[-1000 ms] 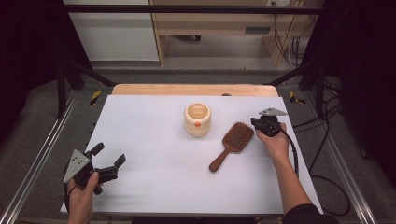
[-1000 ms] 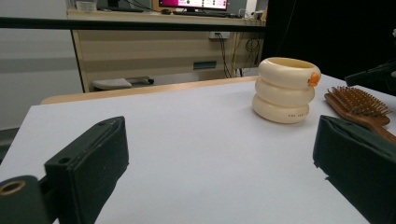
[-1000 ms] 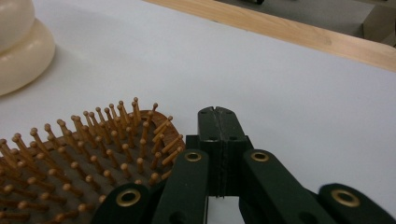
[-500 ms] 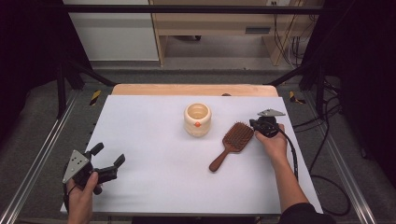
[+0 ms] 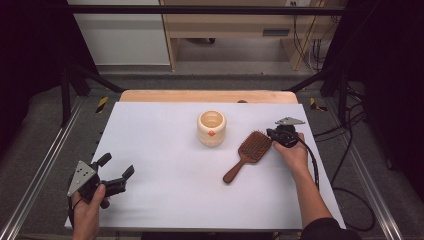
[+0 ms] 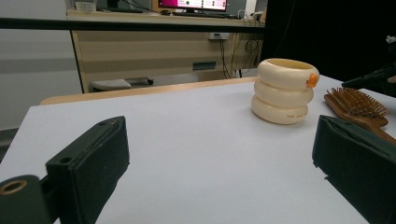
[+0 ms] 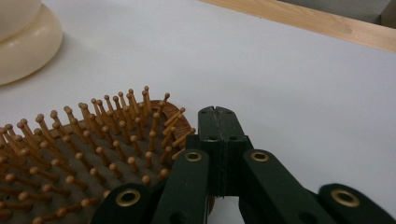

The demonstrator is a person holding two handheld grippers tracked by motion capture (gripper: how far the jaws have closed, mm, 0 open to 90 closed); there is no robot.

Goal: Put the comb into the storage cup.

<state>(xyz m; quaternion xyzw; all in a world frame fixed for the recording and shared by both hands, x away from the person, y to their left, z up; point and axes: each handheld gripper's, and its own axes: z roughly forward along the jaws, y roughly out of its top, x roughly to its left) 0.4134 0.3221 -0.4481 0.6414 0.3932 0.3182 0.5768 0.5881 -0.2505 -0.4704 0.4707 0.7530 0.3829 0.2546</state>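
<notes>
While the left gripper point(image 5: 116, 175) rests well apart with fingers spread, the right gripper point(image 5: 273, 134), fingers pressed together on nothing, sits just beside the head of the hairbrush point(image 5: 248, 153), whose handle slants back toward the bench's point(image 5: 150, 135) near edge.

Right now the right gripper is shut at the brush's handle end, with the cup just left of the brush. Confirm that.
Not quite. The right gripper is shut, but at the bristle head of the brush, not the handle end; the high view shows the handle pointing away from it. The cup does stand just left of the brush.
</notes>
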